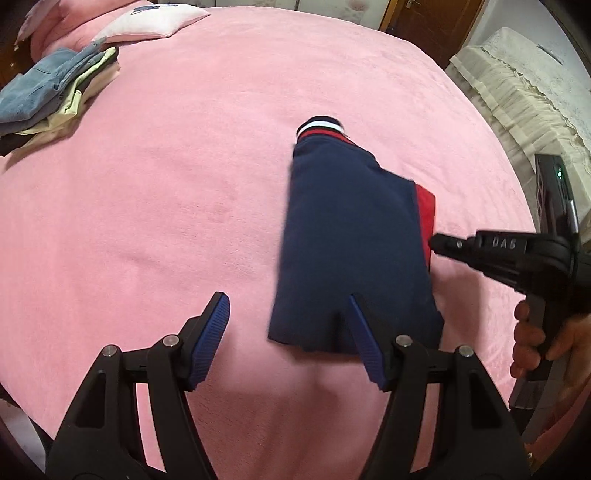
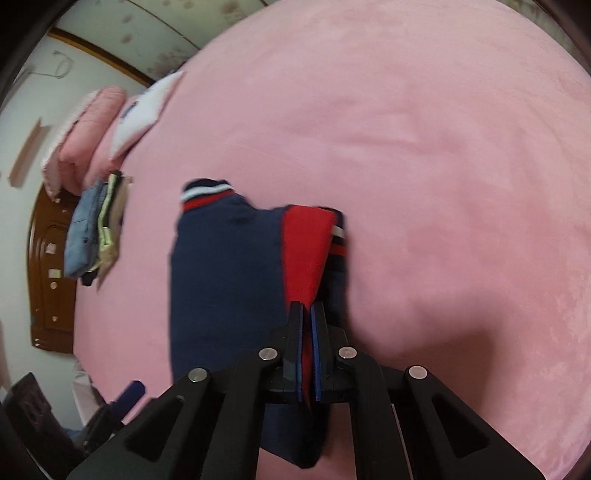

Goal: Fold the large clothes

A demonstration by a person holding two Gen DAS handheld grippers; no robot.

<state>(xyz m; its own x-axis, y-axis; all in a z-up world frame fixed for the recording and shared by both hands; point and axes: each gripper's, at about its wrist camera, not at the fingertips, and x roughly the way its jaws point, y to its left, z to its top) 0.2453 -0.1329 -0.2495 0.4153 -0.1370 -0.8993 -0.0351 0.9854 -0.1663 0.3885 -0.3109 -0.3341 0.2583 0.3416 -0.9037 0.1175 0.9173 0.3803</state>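
While seen from the left wrist: navy garment [image 1: 351, 243] lying folded into a narrow strip right of the bed's [image 1: 184, 184] middle, striped collar toward the far edge, red panel peeking along its right side. Left gripper [image 1: 288, 332] spread wide, holding nothing, hovering over the strip's near end; one pad over cloth, the other over bare bed. Right gripper [image 1: 436, 243] reaching in from the right edge, tip at the garment's right side, held by a hand [image 1: 532, 339]. Stack of folded clothes [image 1: 51, 99] near the far left corner, pillows [image 1: 147, 22] behind it, both well apart from the work.

From the right wrist: jaws nearly pressed together, pinching a fold of the red panel [image 2: 306, 251] with navy cloth hanging below. Garment stretching ahead toward the collar [image 2: 207, 194]; striped cuff beside the red on the right.

Judged from this: lengthwise folds mostly done, right flap likely not yet settled, crosswise fold into a compact bundle left, then moving to the stack. Nothing on the bed in the way; open surface all round.
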